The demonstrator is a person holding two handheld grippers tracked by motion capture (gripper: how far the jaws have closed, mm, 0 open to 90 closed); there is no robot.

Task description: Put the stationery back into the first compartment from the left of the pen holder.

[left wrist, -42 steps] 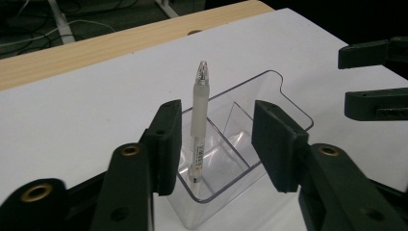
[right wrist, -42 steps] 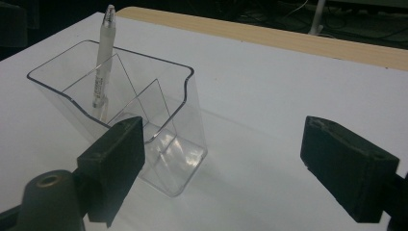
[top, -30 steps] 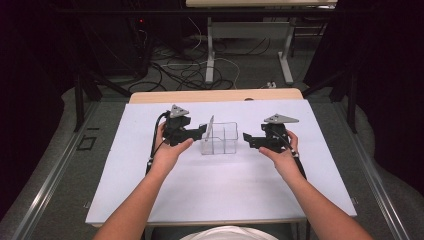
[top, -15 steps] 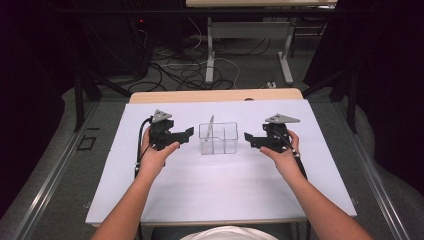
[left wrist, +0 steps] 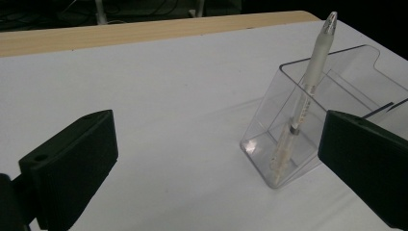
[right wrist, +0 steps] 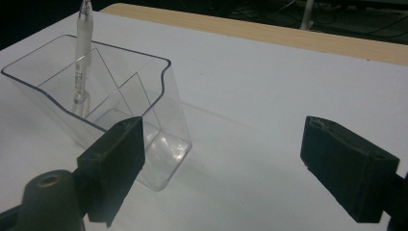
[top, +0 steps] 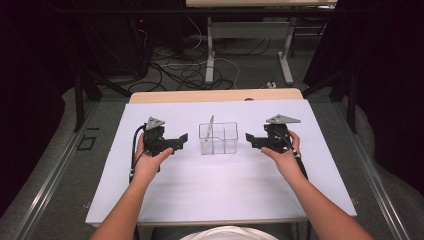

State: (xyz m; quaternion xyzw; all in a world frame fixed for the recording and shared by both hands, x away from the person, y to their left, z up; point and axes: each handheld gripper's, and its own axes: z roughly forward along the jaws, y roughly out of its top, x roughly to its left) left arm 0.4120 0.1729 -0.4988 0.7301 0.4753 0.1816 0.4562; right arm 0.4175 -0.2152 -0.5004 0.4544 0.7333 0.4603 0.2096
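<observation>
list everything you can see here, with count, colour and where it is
pen holder: 1, clear plastic with compartments, middle of the sheet between the two grippers
pen: 1, whitish translucent, standing tilted in the holder's left-end compartment
sheet: 1, white, covering most of the table
table: 1, light wood, edge showing at the far side
cables: several, black and white, on the floor beyond the table
left gripper: 1, black, left of the holder, jaws just opened wide, nothing between them
right gripper: 1, black, right of the holder, jaws open, empty
forearms: 2, coming in from the bottom edge
</observation>
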